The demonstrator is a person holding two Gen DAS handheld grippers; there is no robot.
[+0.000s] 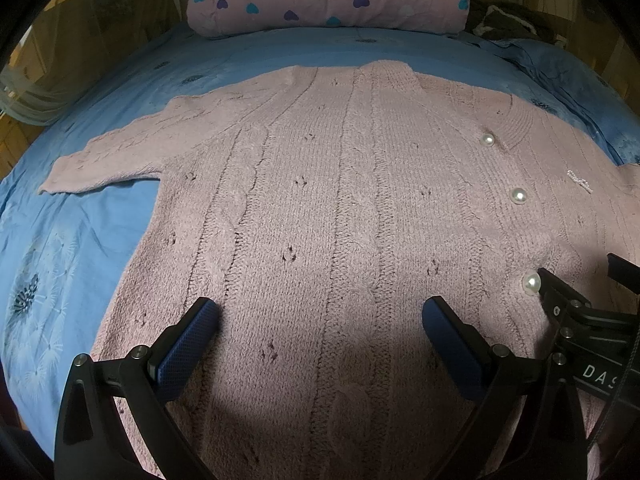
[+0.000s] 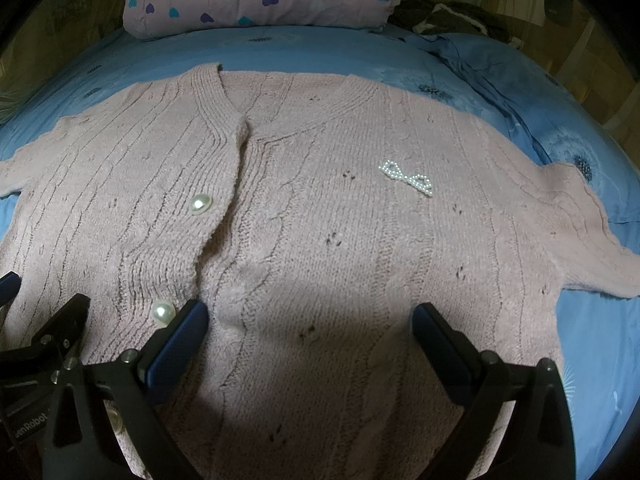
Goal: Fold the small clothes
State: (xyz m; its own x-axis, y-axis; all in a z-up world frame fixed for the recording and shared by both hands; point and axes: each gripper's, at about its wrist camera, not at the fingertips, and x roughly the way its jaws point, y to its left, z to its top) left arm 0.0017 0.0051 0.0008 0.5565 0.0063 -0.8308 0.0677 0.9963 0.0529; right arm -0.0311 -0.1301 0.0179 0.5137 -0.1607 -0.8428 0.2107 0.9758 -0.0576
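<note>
Cardigan lies flat on bed; both jaws gape.

My left view: cardigan hem cut off at near edge, right sleeve out of frame; right tool only partly visible.

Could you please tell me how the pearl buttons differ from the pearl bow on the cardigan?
Each pearl button is one large round bead on the front placket; the pearl bow is many tiny beads outlining two loops, on the chest. Both are white and glossy, on the pink cardigan.
</note>
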